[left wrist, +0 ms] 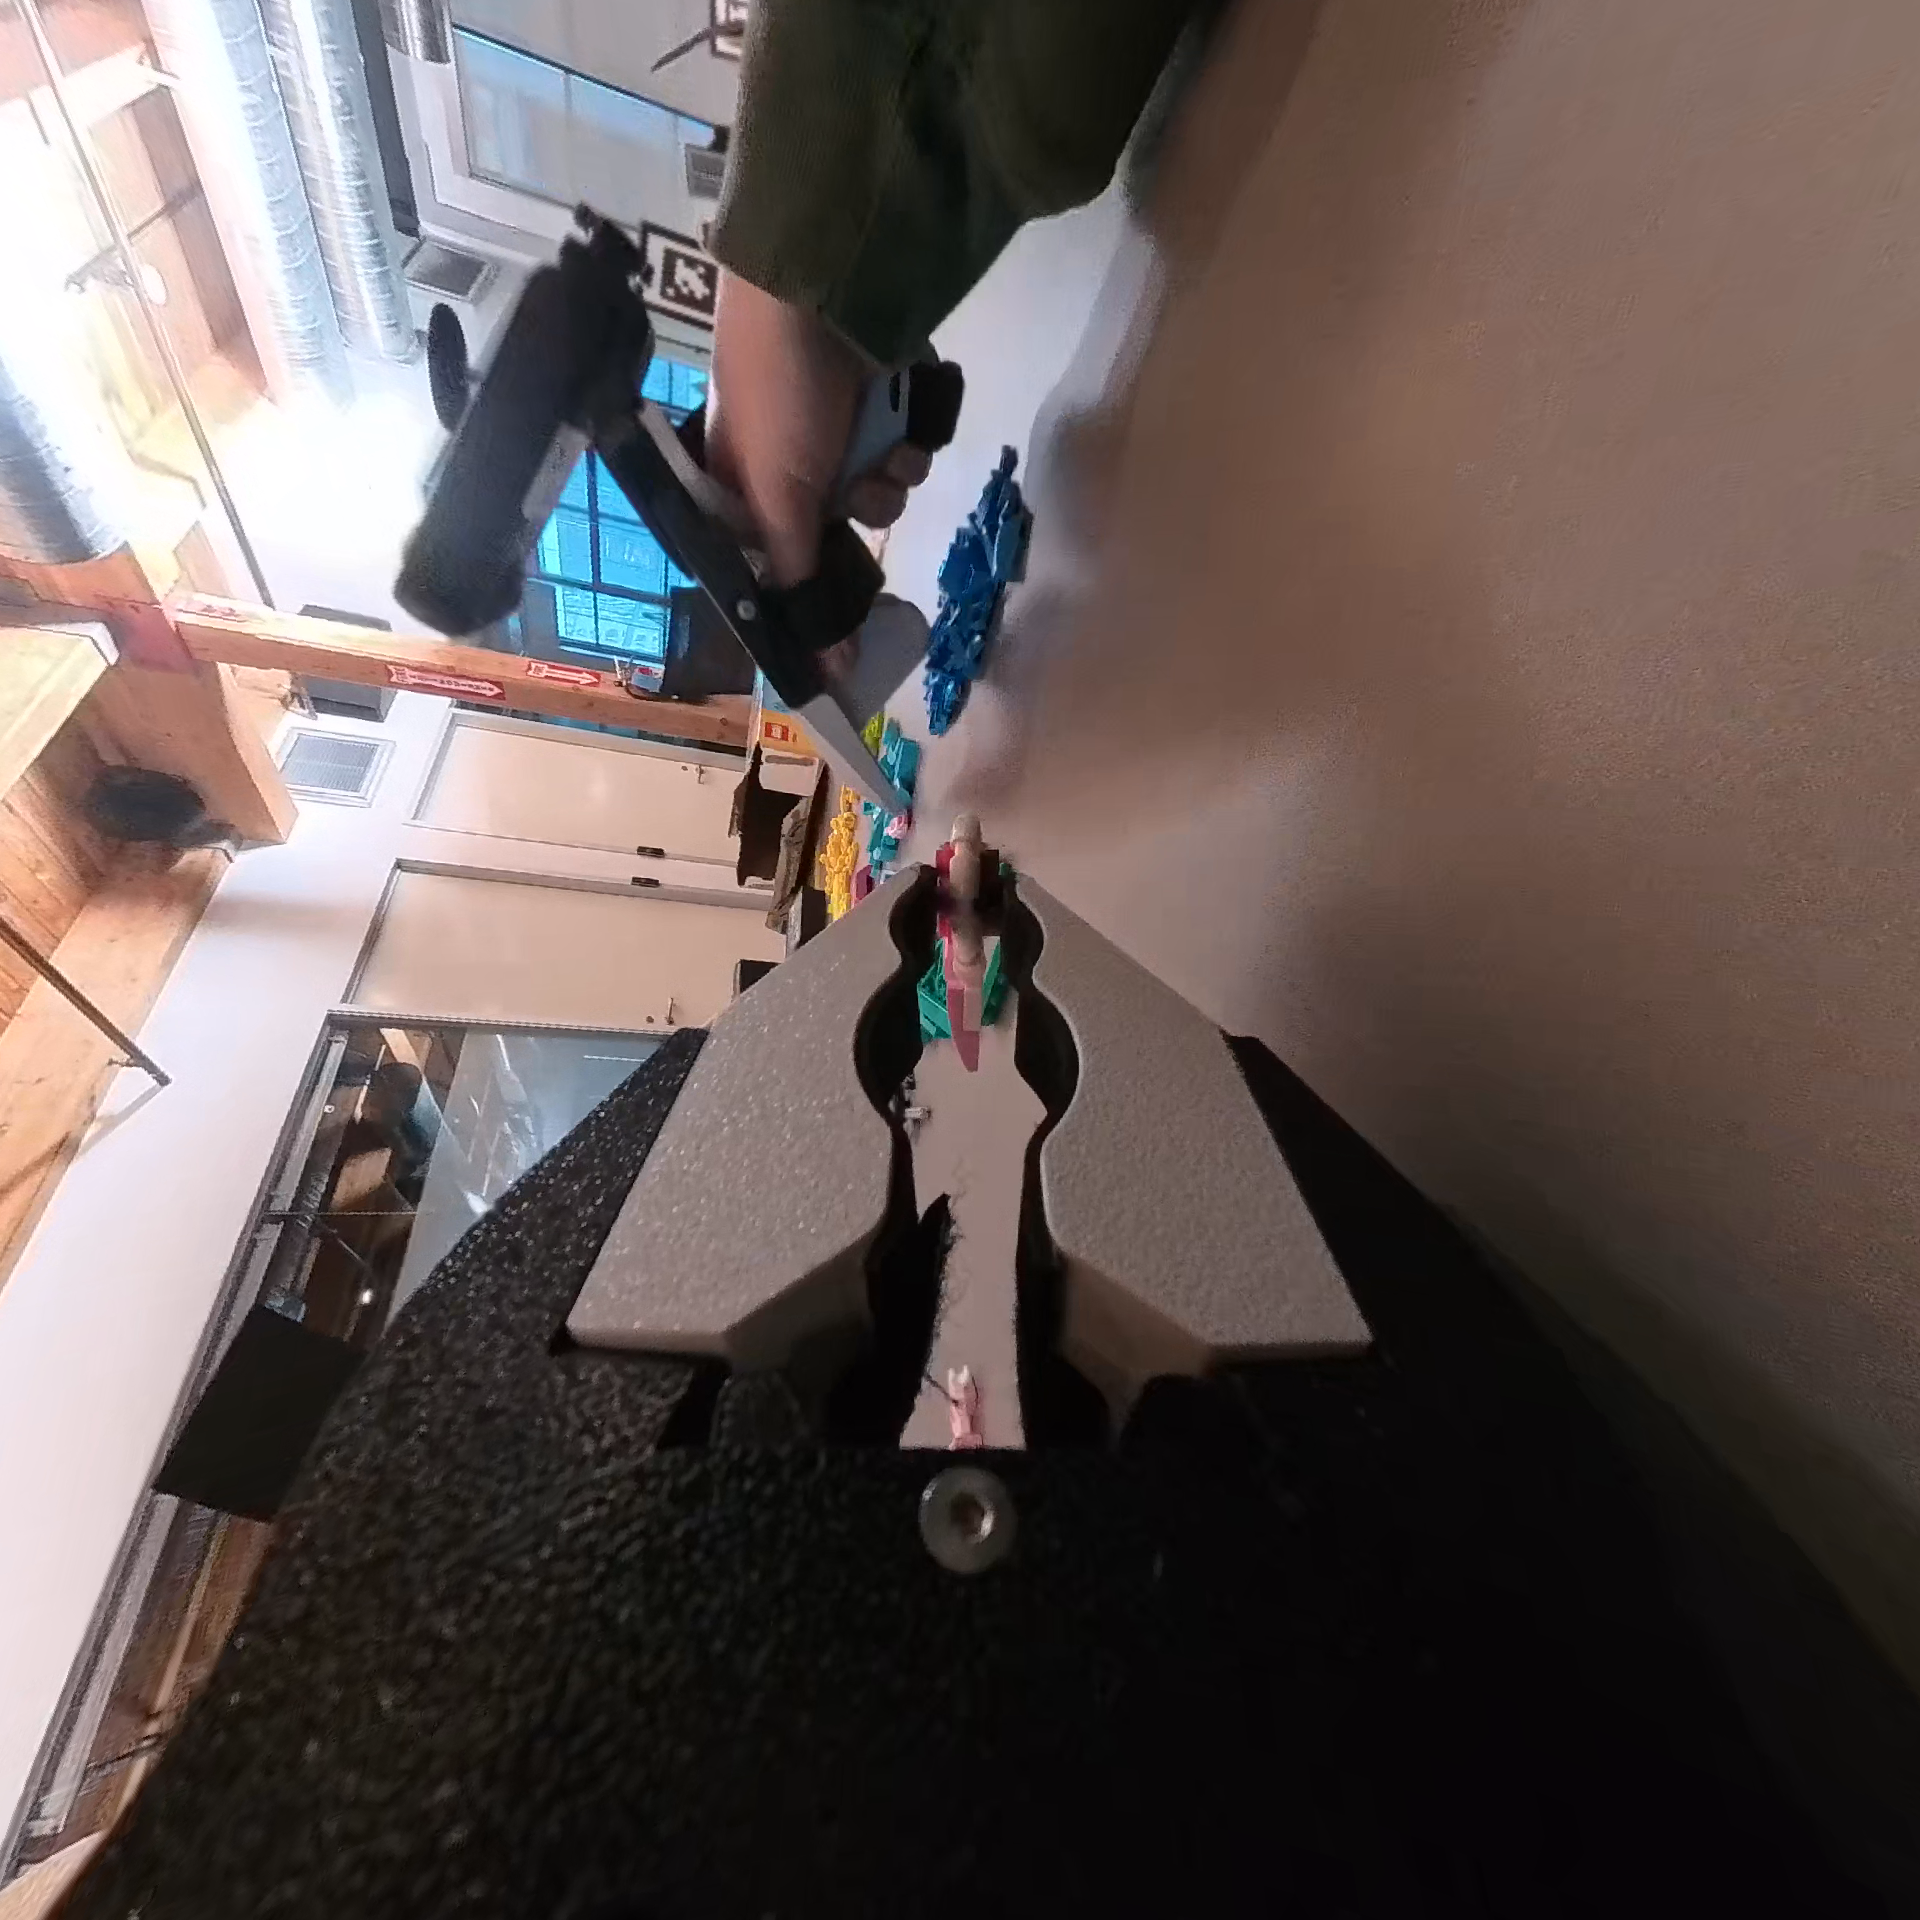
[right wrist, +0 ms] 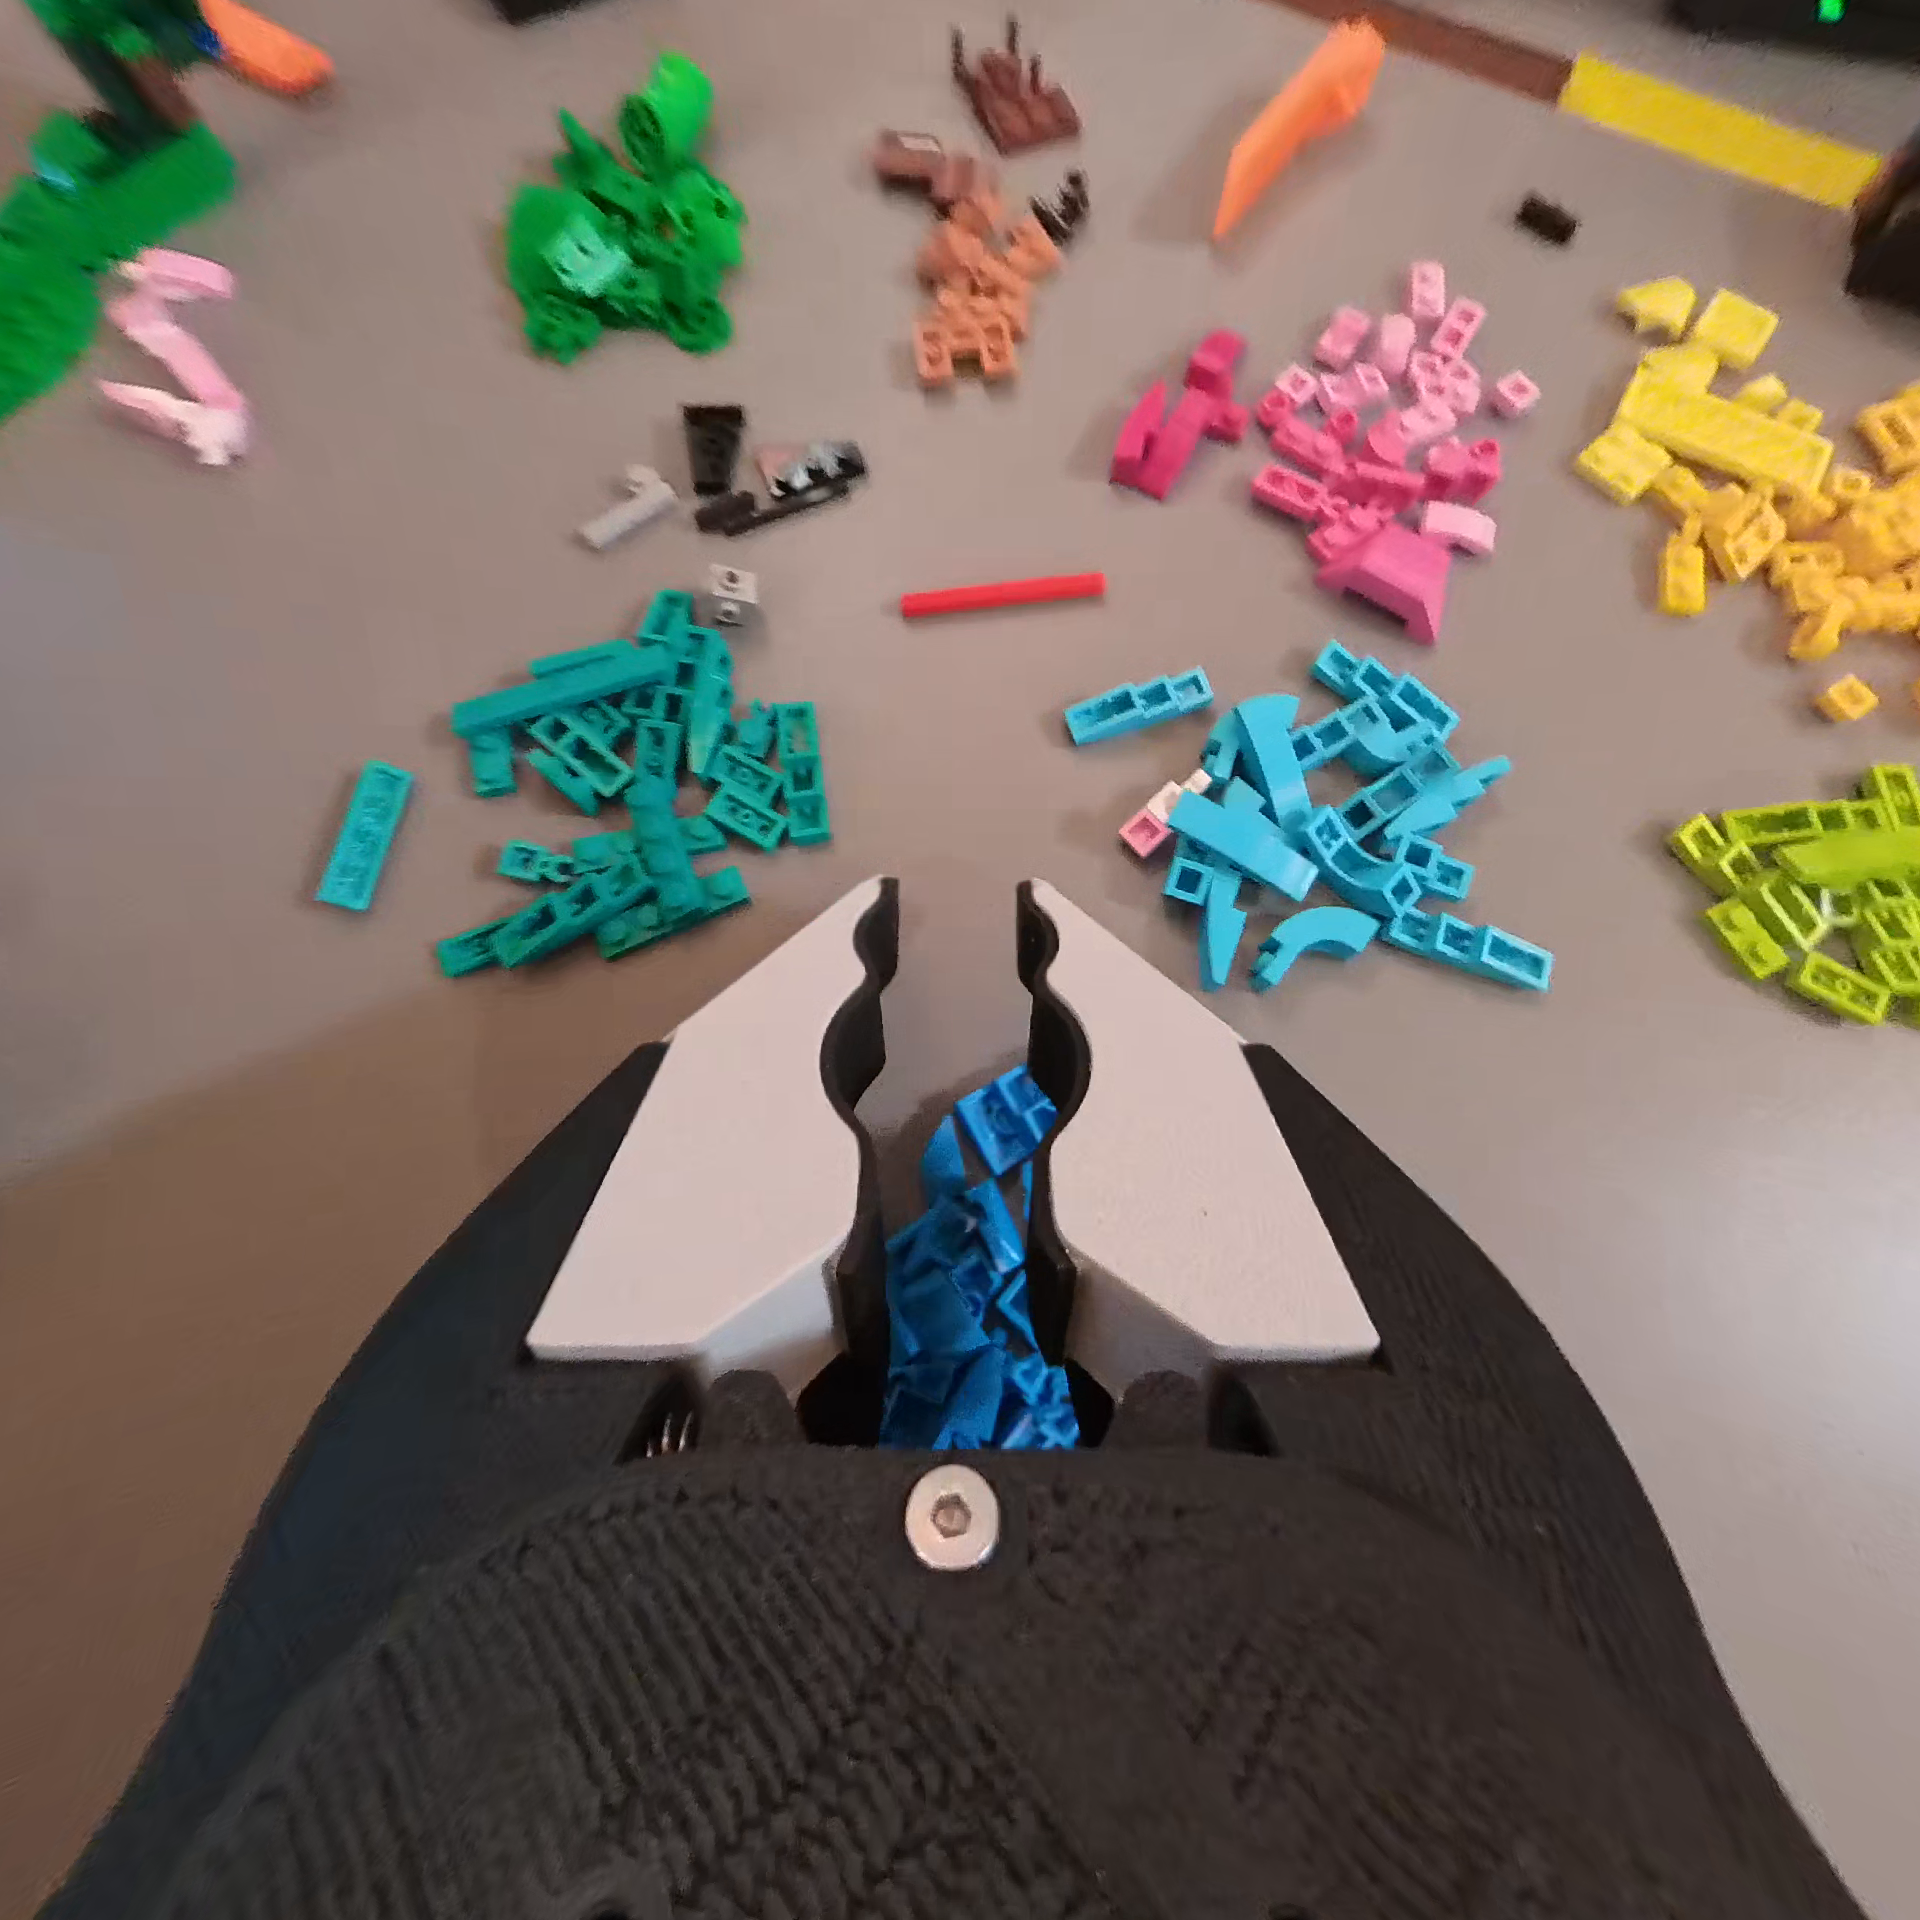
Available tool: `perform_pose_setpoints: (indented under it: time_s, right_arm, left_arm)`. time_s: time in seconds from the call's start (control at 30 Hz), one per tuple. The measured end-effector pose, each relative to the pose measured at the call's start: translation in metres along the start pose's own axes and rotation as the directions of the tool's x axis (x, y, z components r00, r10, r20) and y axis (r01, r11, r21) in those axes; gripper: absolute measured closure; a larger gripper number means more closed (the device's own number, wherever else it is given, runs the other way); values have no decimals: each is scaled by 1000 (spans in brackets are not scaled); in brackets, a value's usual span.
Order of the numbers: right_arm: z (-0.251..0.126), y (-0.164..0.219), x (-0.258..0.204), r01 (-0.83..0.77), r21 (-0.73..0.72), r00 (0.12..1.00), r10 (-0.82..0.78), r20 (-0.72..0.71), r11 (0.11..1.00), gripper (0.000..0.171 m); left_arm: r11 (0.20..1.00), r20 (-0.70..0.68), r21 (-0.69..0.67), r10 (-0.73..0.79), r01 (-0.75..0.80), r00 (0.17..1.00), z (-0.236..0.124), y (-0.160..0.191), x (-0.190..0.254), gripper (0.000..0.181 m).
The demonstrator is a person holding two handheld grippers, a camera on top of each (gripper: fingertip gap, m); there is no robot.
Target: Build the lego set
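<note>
Lego pieces lie sorted by colour on the grey table [right wrist: 1039,727]. Left to right in the right wrist view: a green build [right wrist: 94,208] with a pale pink figure [right wrist: 177,364] beside it, a green pile [right wrist: 623,229], a teal pile [right wrist: 644,790], brown pieces [right wrist: 977,270], a red rod [right wrist: 1003,594], a pink pile [right wrist: 1382,457], a light blue pile [right wrist: 1351,831], then yellow [right wrist: 1766,488] and lime [right wrist: 1829,894] piles.

The right gripper [right wrist: 956,904] hangs over the table with its jaws a narrow gap apart and nothing between the tips; dark blue bricks [right wrist: 977,1278] show on the table through the gap.

Only the left wrist view, rolled sideways, shows the left gripper [left wrist: 971,883] nearly closed around a small pink, teal and tan assembly [left wrist: 966,935]; whether the tips actually pinch it, I cannot tell. It also shows the hand [left wrist: 800,457] holding the right gripper above the dark blue bricks [left wrist: 977,582].
</note>
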State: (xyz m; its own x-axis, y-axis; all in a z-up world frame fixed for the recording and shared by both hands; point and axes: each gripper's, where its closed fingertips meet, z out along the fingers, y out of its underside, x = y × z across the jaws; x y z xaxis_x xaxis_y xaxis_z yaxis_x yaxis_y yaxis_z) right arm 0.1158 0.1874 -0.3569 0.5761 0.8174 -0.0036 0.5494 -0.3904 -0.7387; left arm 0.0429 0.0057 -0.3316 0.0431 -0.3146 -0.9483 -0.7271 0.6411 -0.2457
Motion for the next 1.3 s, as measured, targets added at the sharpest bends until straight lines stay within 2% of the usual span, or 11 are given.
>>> perform_pose_setpoints:
  time_s: [0.03, 0.1, 0.3, 0.53, 0.73, 0.87, 0.93, 1.0, 1.07, 1.2, 1.3]
  right_arm:
    - [3, 3, 5, -13, -39, 1000, 12, -27, 999, 148]
    - [9, 12, 13, -44, -114, 997, 36, -71, 993, 142]
    - [18, 4, 30, -120, -97, 985, 107, -134, 988, 141]
    - [22, -1, 40, -114, -78, 984, 102, -146, 990, 159]
    - [19, -4, 26, 38, -88, 993, -47, -104, 995, 164]
    - [2, -20, -9, 342, -14, 938, -343, -50, 939, 165]
    - [-10, -25, -40, 610, 37, 792, -610, -14, 791, 164]
    - [-19, -17, -70, 848, 38, 529, -848, 4, 529, 164]
    - [-25, -11, -94, 962, 26, 271, -963, -1, 270, 165]
    - [-27, 2, -123, 982, -47, -184, -983, -6, -183, 165]
    - [-24, -1, -114, 851, -235, -486, -874, -14, -469, 165]
  left_arm:
    - [1000, 1, 1, 1, -1, 1000, 0, -1, 0, 173]
    - [1000, -2, 1, 4, -4, 1000, -1, -1, 0, 173]
    - [1000, -9, 2, 22, -22, 1000, -1, -4, 1, 173]
    - [1000, -21, -1, 29, -29, 999, 0, -4, 3, 173]
    - [1000, -19, -6, 23, -23, 1000, 0, -2, 3, 173]
    - [999, 16, -33, 18, -18, 1000, -1, 4, -4, 173]
    - [999, 52, -51, 17, -14, 999, -3, 8, -11, 173]
    - [998, 97, -66, 11, -5, 995, -5, 12, -20, 173]
    - [995, 136, -45, -81, 88, 987, -8, 14, -30, 173]
    - [975, 213, -9, -214, 221, 953, -16, 23, -48, 173]
    - [970, 223, -7, -235, 243, 946, -17, 26, -50, 173]
